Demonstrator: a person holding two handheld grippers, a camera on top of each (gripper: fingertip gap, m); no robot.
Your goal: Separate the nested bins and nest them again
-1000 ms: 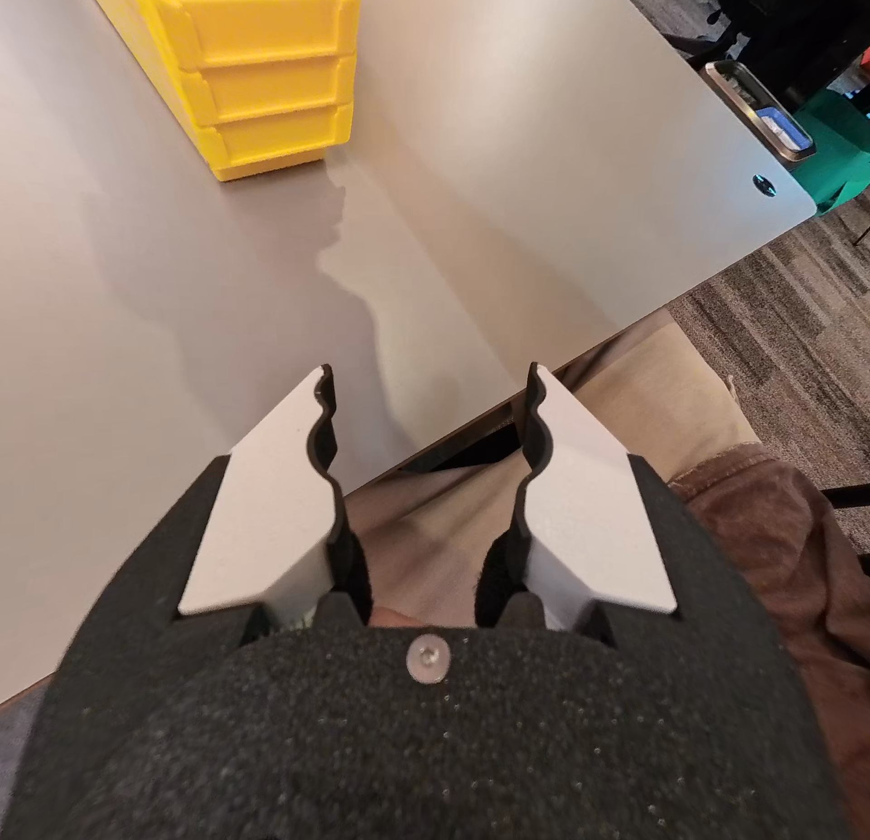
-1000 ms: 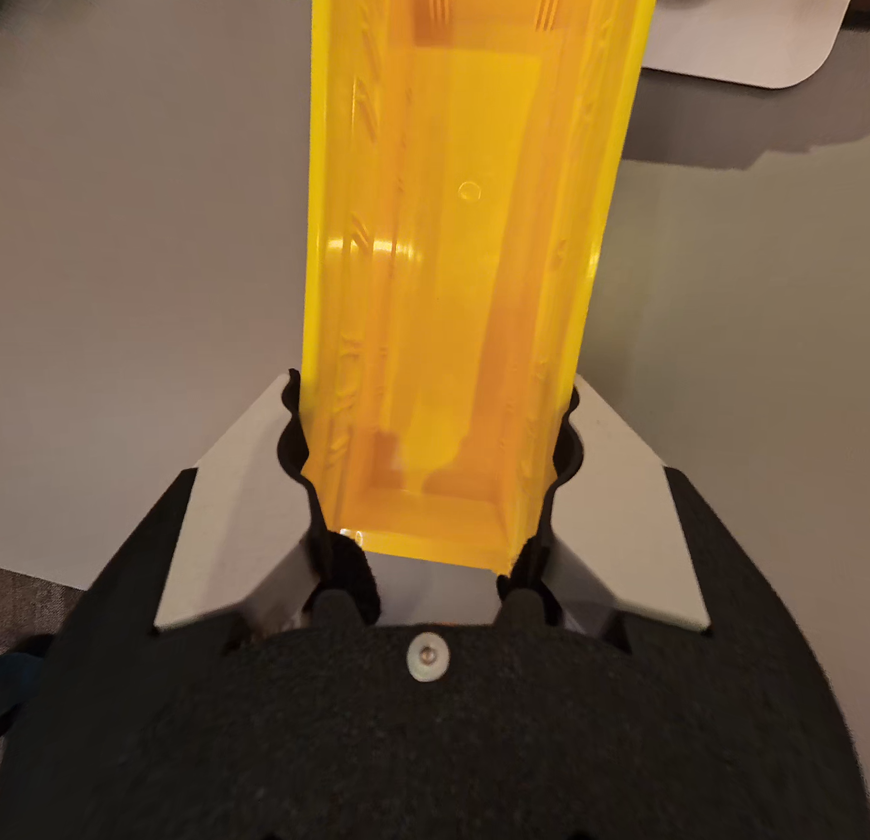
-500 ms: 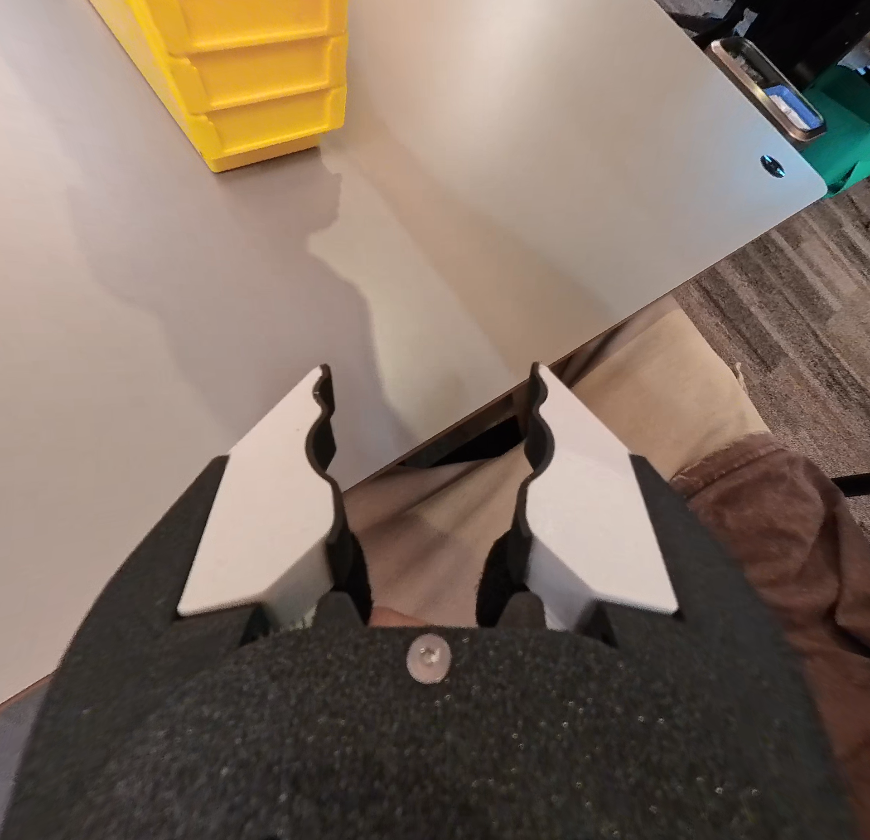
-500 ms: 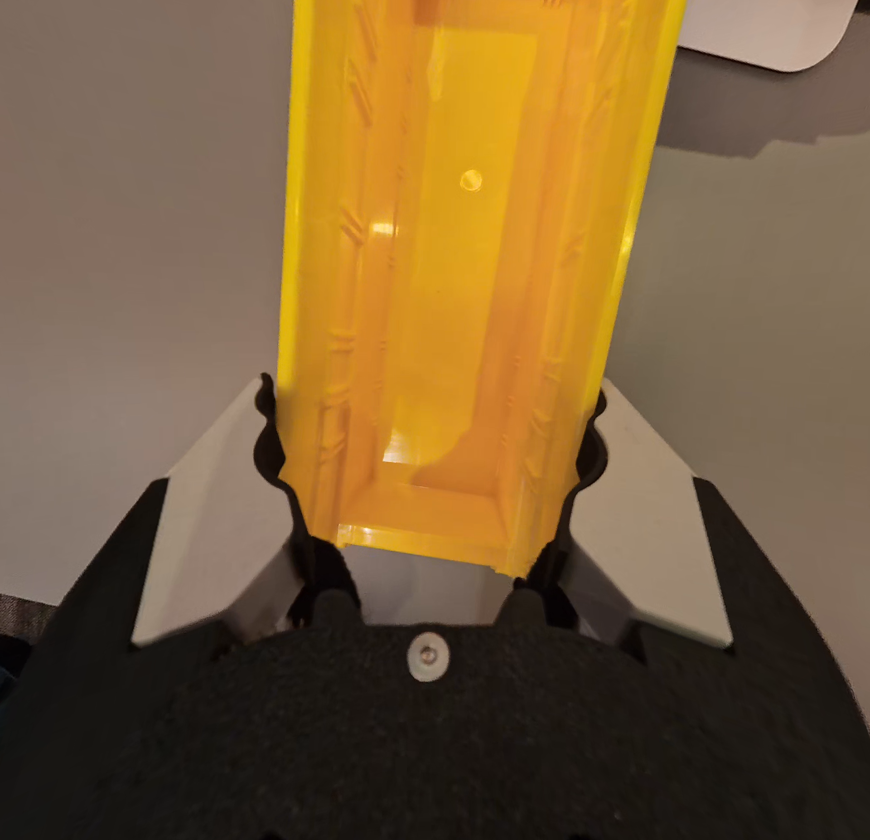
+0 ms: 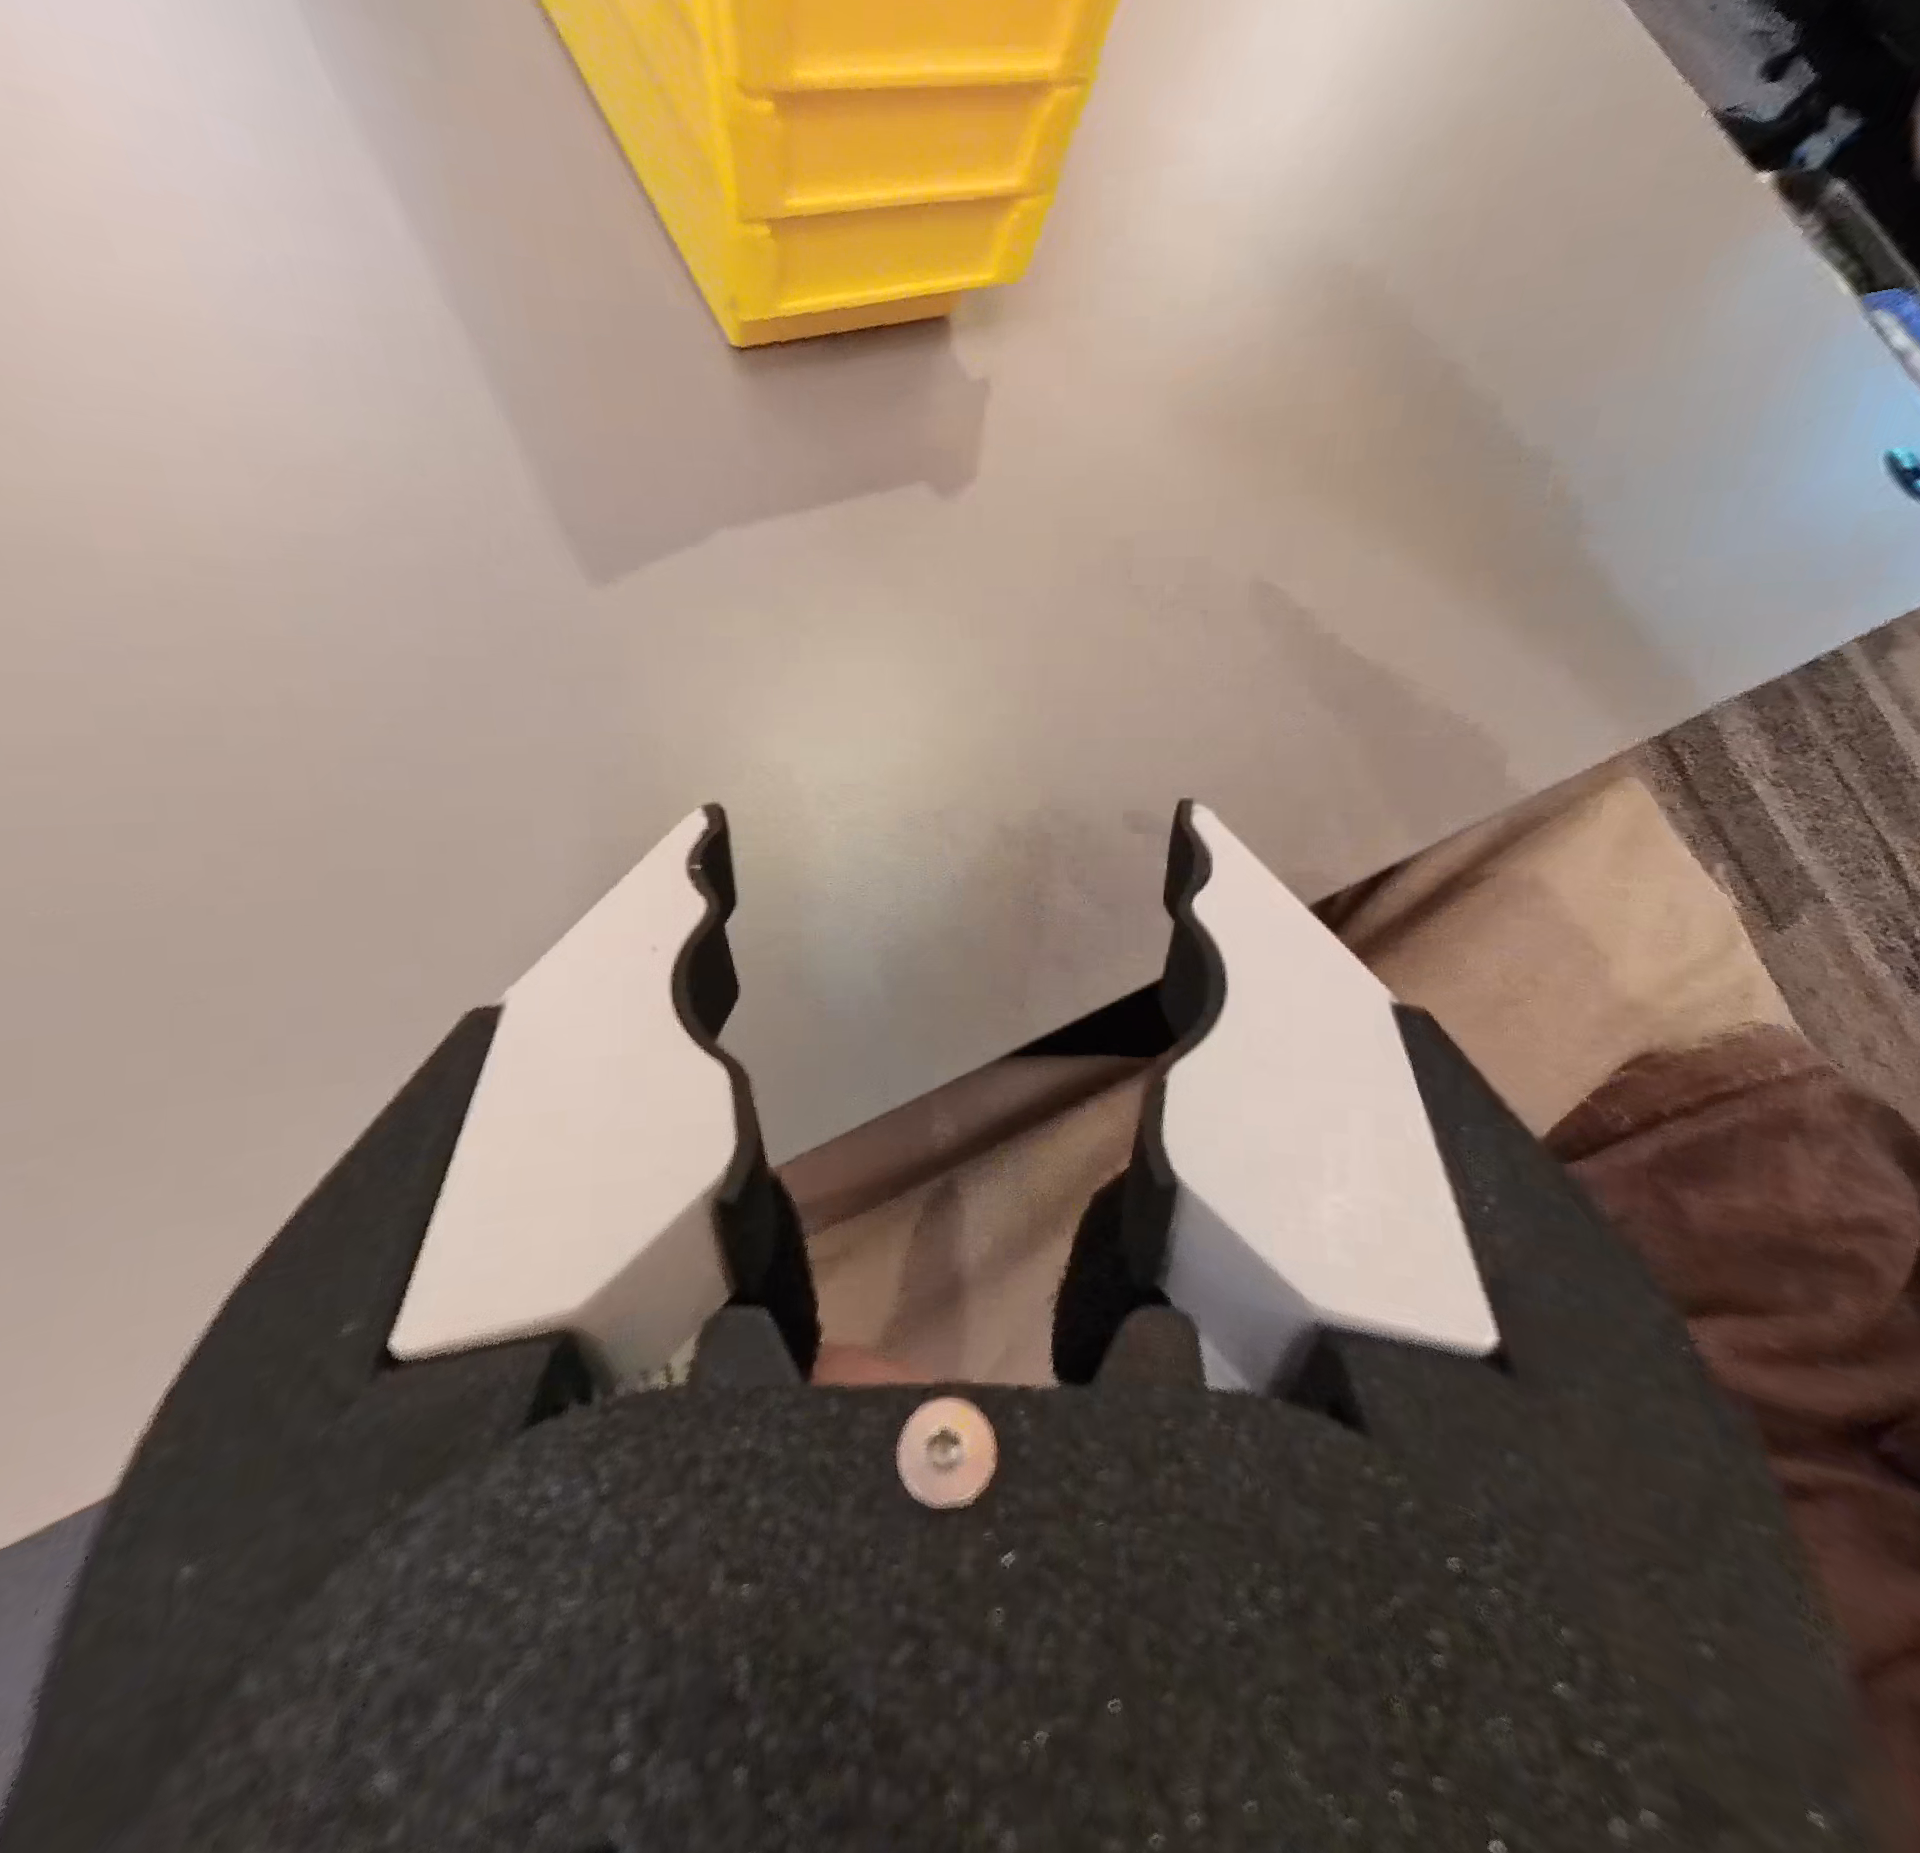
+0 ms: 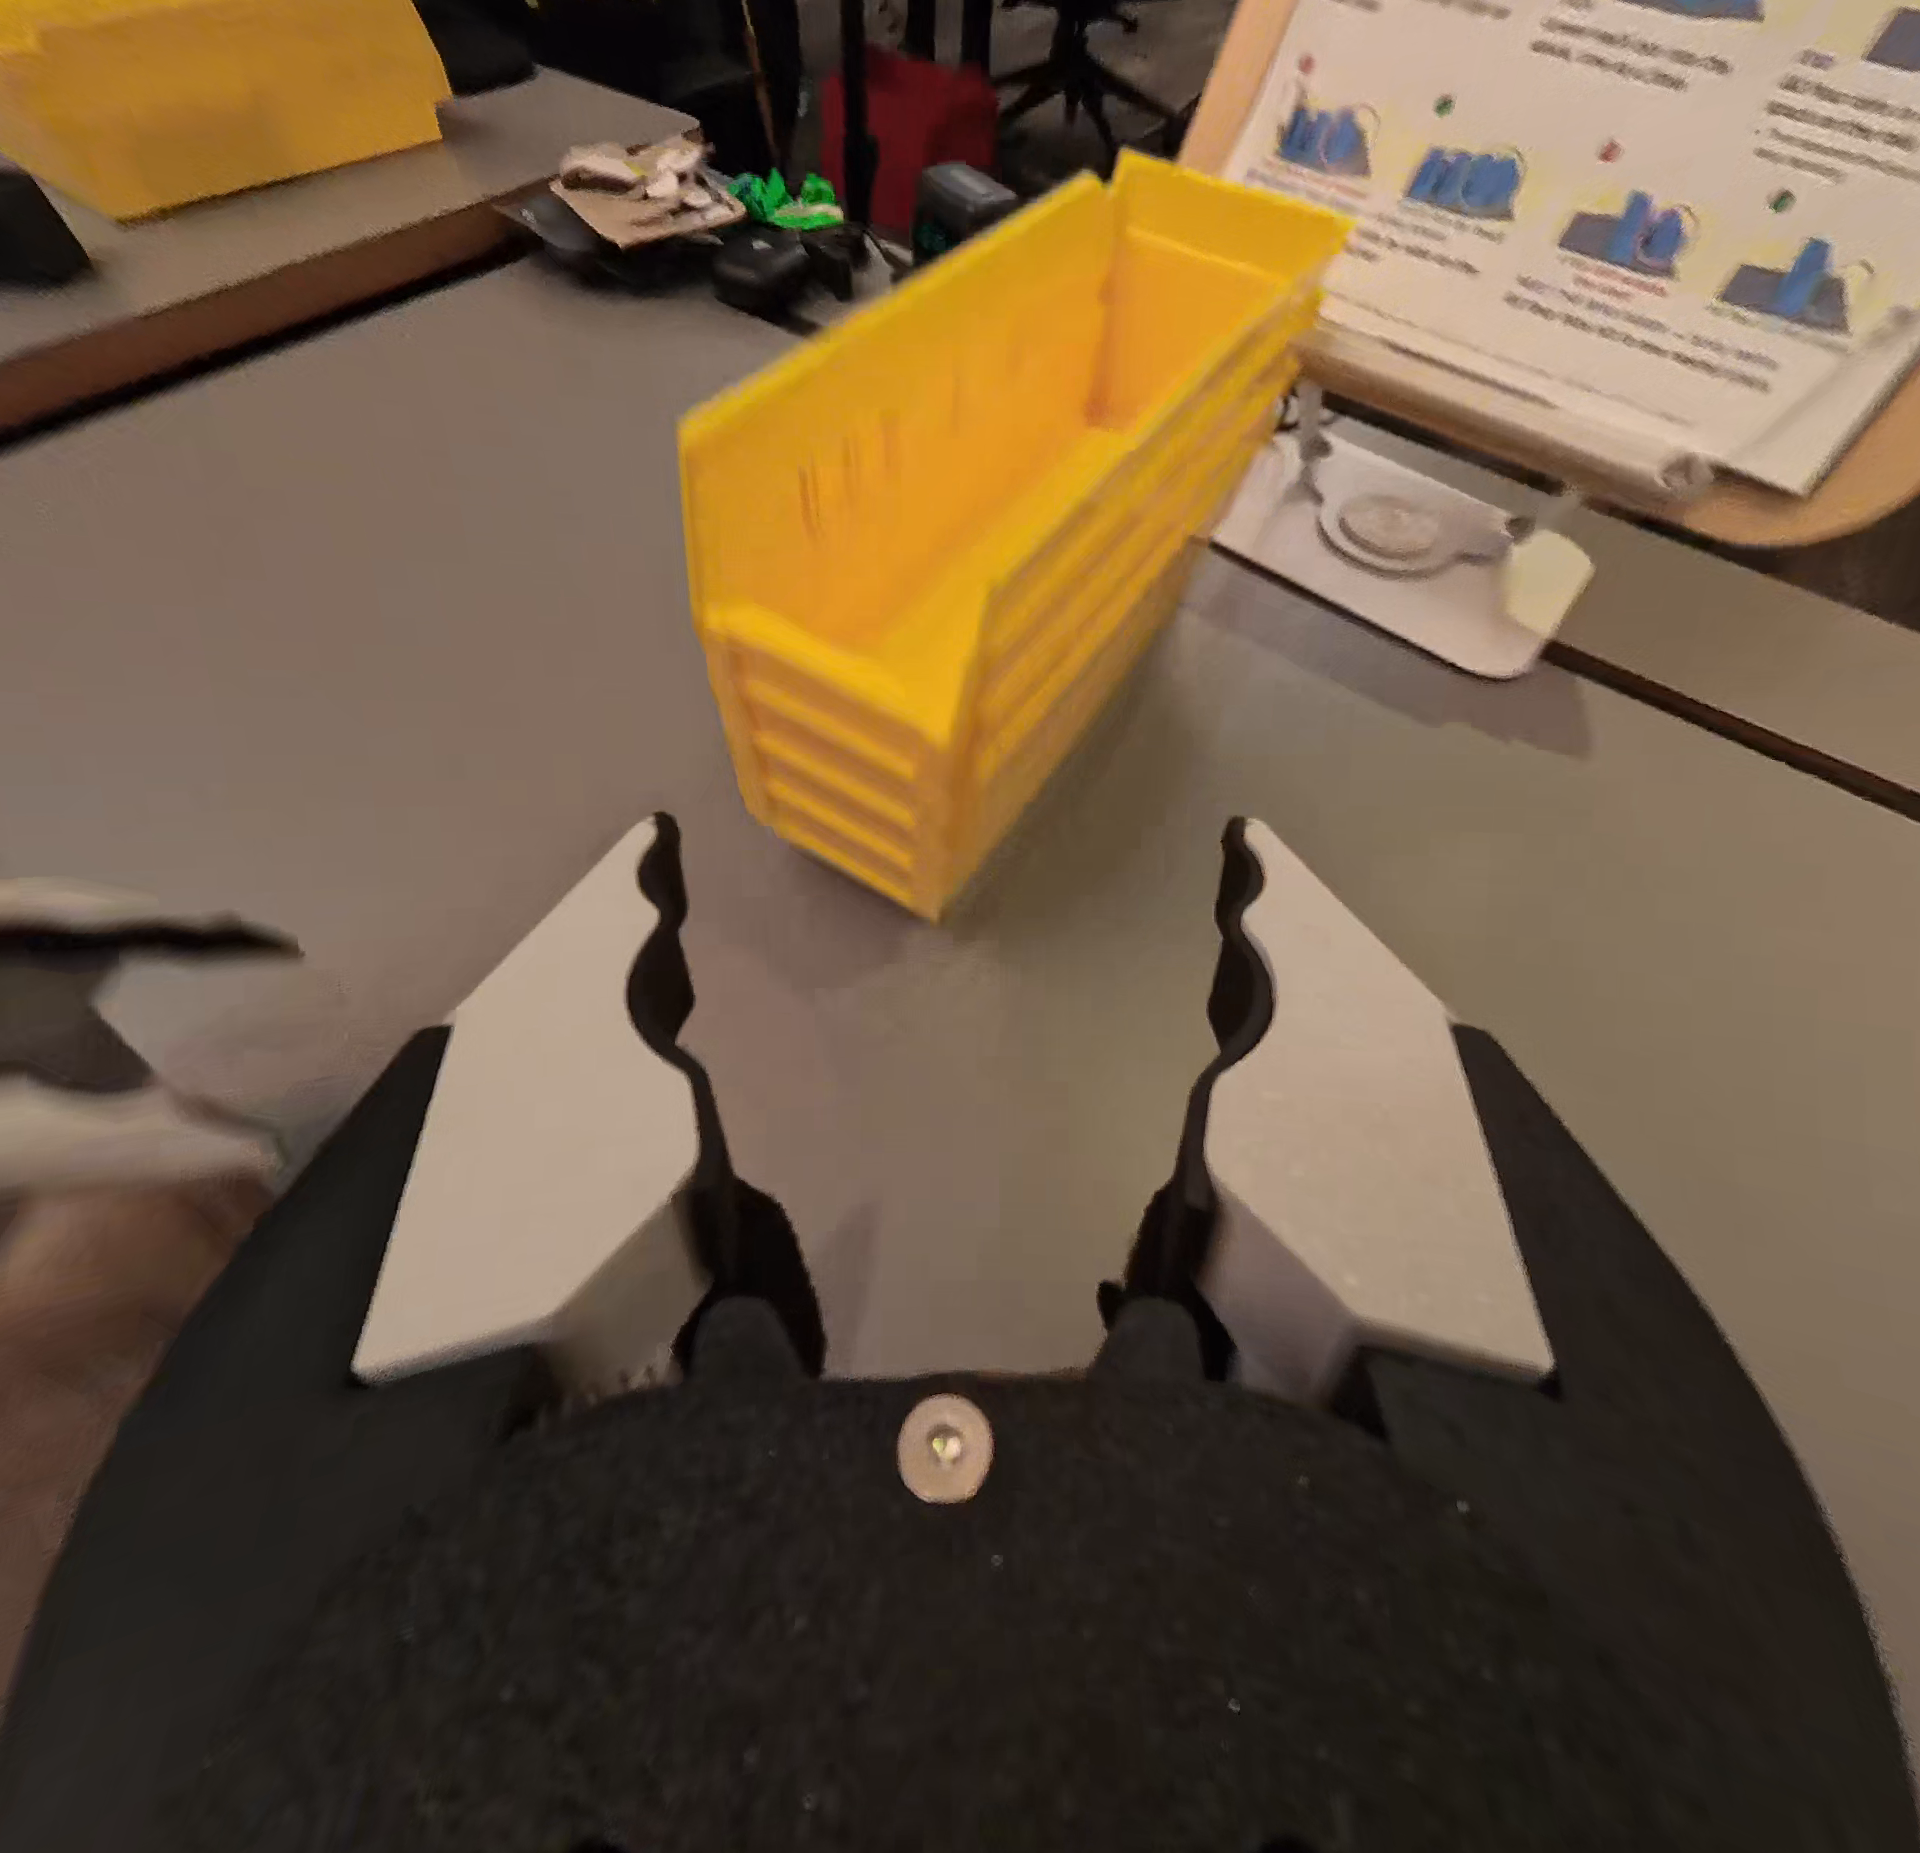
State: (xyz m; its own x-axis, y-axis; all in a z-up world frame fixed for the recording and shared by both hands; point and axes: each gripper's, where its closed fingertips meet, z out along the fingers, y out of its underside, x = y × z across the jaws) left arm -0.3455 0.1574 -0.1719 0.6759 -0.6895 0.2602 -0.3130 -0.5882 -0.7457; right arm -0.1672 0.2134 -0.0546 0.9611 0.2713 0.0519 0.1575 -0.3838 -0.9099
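Two grippers: both in view, each with its jaws spread wide and nothing between them.
Left gripper [image 5: 951, 827]: fills the lower half of the left wrist view, above the near edge of the grey table [image 5: 312, 556]; white fingers [image 5: 592, 1076] with black wavy pads, empty.
Right gripper [image 6: 940, 837]: lower half of the right wrist view, gaping and empty, pointed toward the bins across bare tabletop, apart from them.
Nested yellow bins [image 6: 987, 556]: one stack standing on the table [image 6: 364, 556], centre of the right wrist view, long axis running toward the upper right; several rims are layered at the near end, top bin open and empty. In the left wrist view the same stack [image 5: 883, 141] sits at the top centre, well apart from the fingertips.
Other yellow bins [image 6: 208, 89]: upper left of the right wrist view, on a separate table behind.
Instruction sheet [image 6: 1610, 193]: upper right of the right wrist view, propped on a tilted wooden board, blurred.
Clutter [image 6: 727, 214]: small dark items and green wrappers at the top centre, behind the stack.
Person's trouser leg [image 5: 1455, 972]: tan, lower right of the left wrist view, beside a brown sleeve [image 5: 1766, 1232].
Striped carpet [image 5: 1818, 764]: right edge, below the table corner.
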